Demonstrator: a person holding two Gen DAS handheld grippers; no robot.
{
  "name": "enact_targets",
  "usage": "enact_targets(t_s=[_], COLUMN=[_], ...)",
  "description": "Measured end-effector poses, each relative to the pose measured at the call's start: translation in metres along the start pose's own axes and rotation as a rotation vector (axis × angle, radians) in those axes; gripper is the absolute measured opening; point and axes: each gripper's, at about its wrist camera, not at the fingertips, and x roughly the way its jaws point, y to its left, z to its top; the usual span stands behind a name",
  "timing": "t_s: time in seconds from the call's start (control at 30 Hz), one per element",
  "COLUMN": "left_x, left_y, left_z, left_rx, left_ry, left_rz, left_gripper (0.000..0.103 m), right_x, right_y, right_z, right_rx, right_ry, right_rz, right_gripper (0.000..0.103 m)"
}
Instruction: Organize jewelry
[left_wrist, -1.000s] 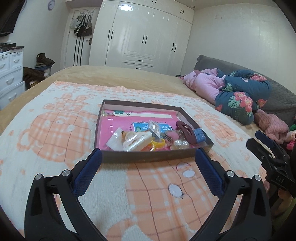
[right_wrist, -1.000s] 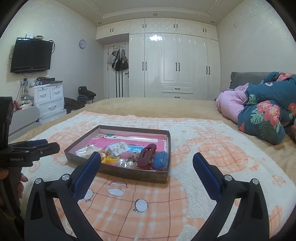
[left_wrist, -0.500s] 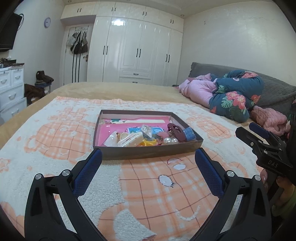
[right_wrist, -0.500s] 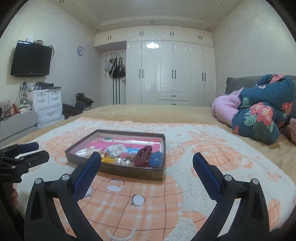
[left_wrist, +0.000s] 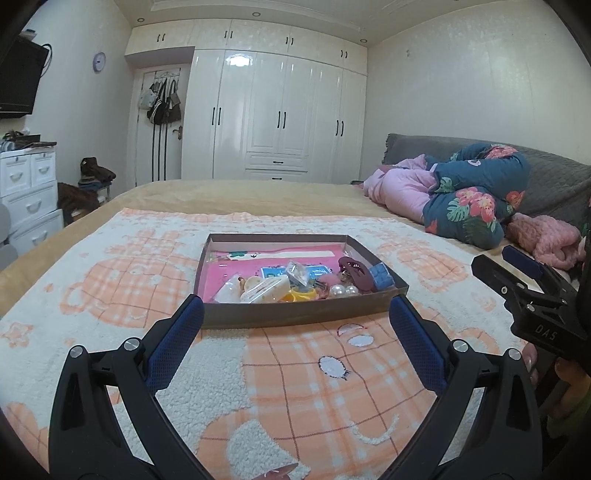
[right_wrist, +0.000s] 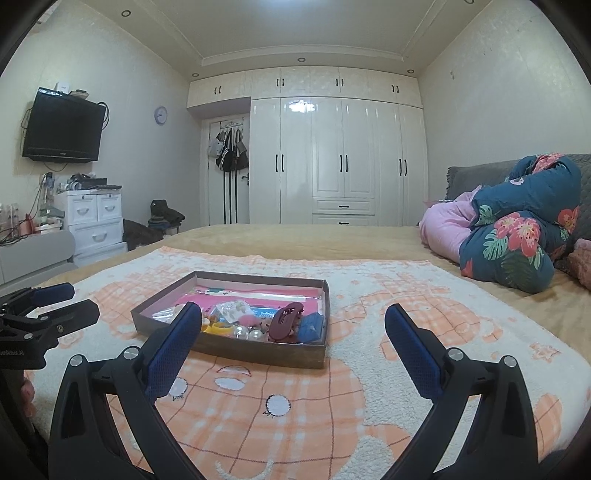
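Observation:
A shallow brown box (left_wrist: 295, 314) with a pink lining lies on the bed blanket; it also shows in the right wrist view (right_wrist: 258, 350). It holds a dark red hair claw (left_wrist: 355, 270) (right_wrist: 282, 320), white pearls (left_wrist: 343, 290) (right_wrist: 247, 333), a yellow ring (left_wrist: 303, 294) (right_wrist: 218, 327), a blue cube (left_wrist: 380, 275) (right_wrist: 312, 326) and small clear packets (left_wrist: 295, 273). My left gripper (left_wrist: 295, 310) is open and empty, just short of the box's near wall. My right gripper (right_wrist: 291, 317) is open and empty, to the right of the left one.
The orange and white blanket (left_wrist: 295, 387) covers the bed. A folded floral quilt (left_wrist: 476, 195) and pink bedding (left_wrist: 402, 192) lie at the right. White wardrobes (right_wrist: 343, 162) stand behind, a white drawer unit (right_wrist: 96, 221) and a TV (right_wrist: 62, 127) at the left.
Both grippers have dropped lower and tilted up, so the box sits lower and flatter in view and more of the room shows. Both stay open.

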Motion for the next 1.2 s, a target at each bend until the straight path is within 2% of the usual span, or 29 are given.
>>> enact_targets(t_s=[0.23, 1.2], left_x=[0.0015, 0.0034], left_y=[0.0040, 0.0095], left_z=[0.0003, 0.0007], left_rx=[-0.014, -0.023], left_ry=[0.014, 0.017], left_rz=[0.048, 0.104], left_gripper=[0.092, 0.092], right_x=[-0.0003, 0.0039], right_y=[0.0003, 0.0009], right_z=[-0.0006, -0.0012], right_rx=[0.001, 0.011], right_ry=[0.001, 0.016], right_rz=[-0.002, -0.009], right_gripper=[0.097, 0.097])
